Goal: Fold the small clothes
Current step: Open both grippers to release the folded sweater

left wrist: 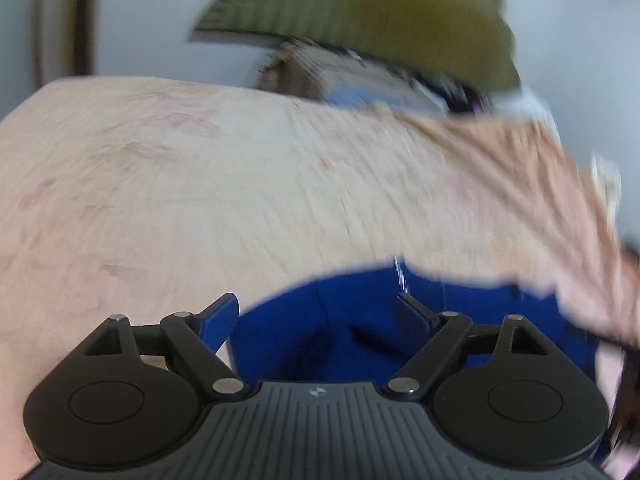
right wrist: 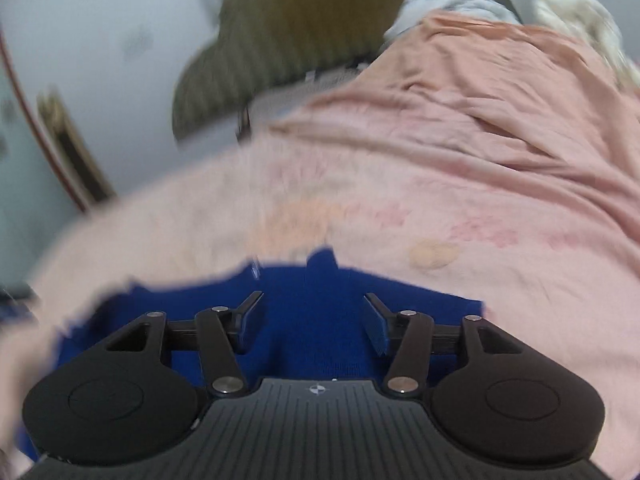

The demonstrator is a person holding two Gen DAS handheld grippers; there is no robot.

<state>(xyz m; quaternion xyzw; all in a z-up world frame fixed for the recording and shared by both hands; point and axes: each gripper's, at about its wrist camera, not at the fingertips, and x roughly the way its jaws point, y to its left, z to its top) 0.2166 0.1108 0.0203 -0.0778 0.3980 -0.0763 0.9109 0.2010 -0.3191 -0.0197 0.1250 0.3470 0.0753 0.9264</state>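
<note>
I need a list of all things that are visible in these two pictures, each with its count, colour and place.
blue garment: one, deep blue, on the sheet, just ahead of both grippers.
bed sheet: one, pale pink, covers the surface below.
olive pillow: one, olive green, ribbed, at the far end.
pile of clothes: count unclear, brown, light blue, white; blurred, under the pillow.
wall: white, behind.
left gripper: one, black, jaws open, nothing between the pads.
right gripper: one, black, jaws open above the garment.
</note>
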